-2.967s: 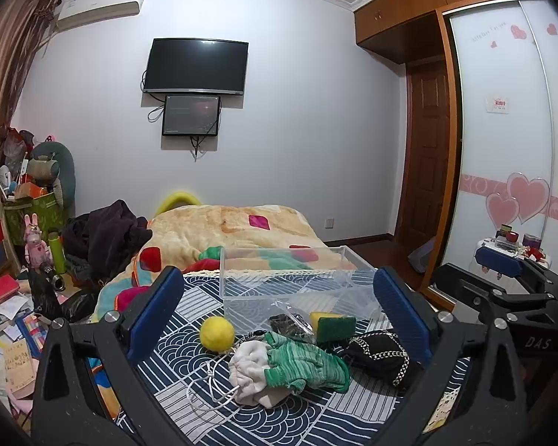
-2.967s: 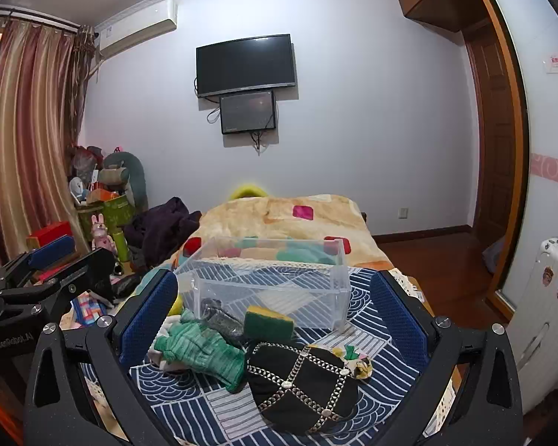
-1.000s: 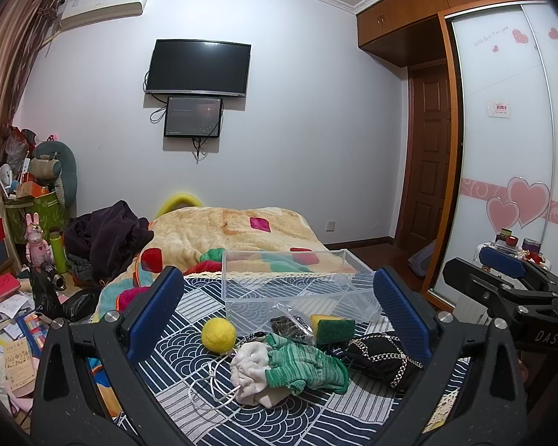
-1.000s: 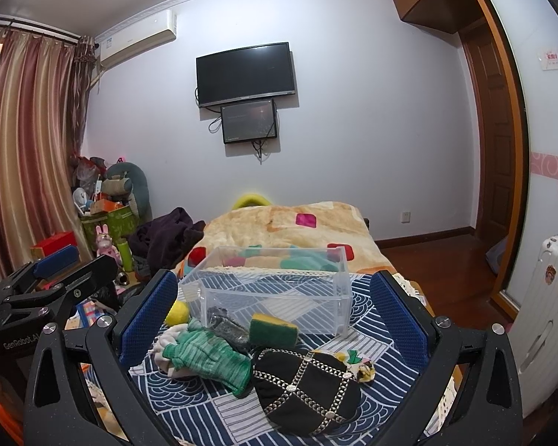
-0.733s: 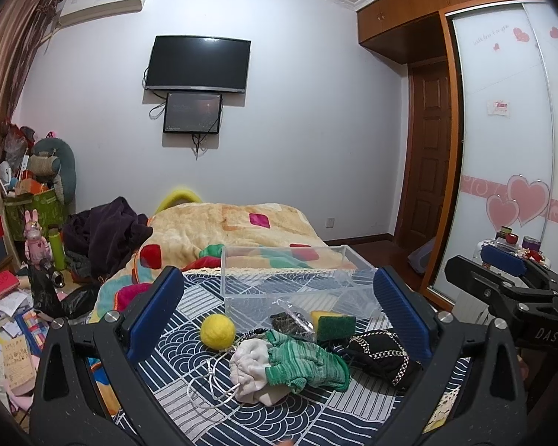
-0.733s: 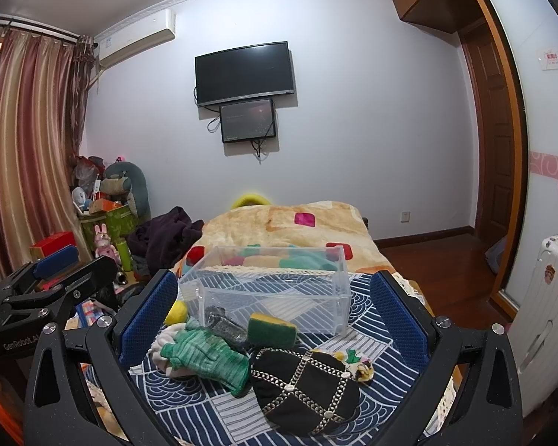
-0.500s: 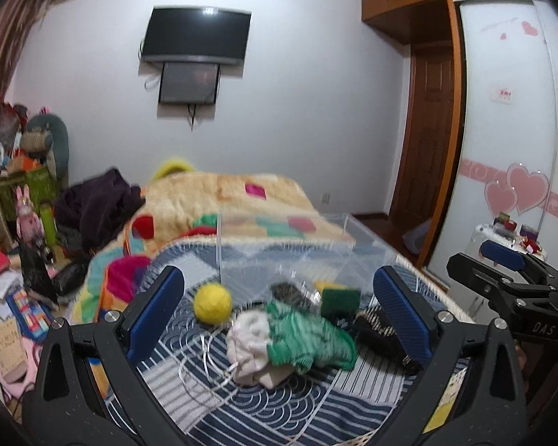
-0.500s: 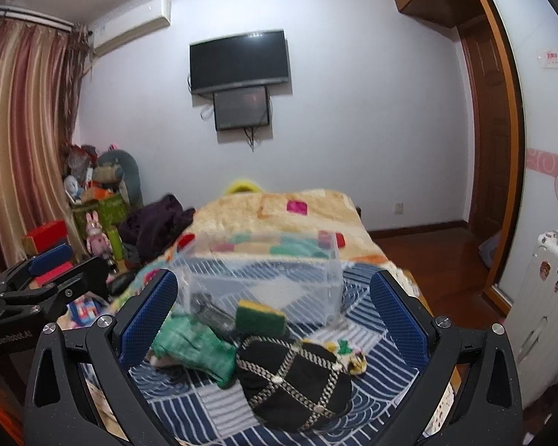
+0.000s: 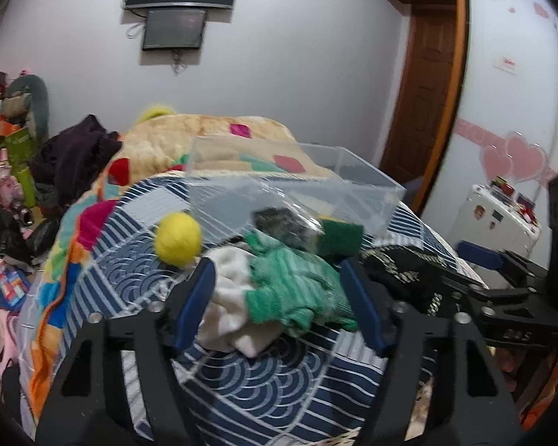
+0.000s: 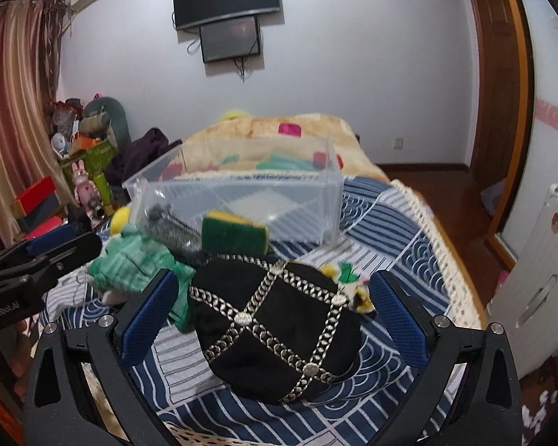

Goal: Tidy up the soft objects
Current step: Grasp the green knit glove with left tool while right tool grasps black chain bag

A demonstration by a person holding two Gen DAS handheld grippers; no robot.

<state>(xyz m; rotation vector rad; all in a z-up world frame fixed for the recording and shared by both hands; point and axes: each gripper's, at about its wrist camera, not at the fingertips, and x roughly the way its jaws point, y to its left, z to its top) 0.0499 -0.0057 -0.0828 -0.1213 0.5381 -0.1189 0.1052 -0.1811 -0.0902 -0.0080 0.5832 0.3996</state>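
On the blue patterned bedspread [image 9: 264,383] lie a green knitted glove [image 9: 290,282] over a white cloth [image 9: 230,308], a yellow ball [image 9: 178,237], a green-and-yellow sponge [image 10: 234,233] and a black cap with silver chains [image 10: 275,330]. A clear plastic box [image 10: 249,193] stands behind them. My left gripper [image 9: 279,304] is open, its blue pads on either side of the glove and cloth. My right gripper [image 10: 271,319] is open, its pads flanking the black cap.
A clear bag with a dark item [image 9: 282,219] lies by the sponge. A small yellow-green toy [image 10: 349,282] sits right of the cap. A beige blanket [image 9: 204,137] covers the far bed. Clutter fills the left floor [image 10: 78,163]. A white suitcase [image 10: 539,267] stands at right.
Both grippers have moved forward and down toward the pile. The left now straddles the glove and cloth, the right straddles the black cap. The left jaws have narrowed.
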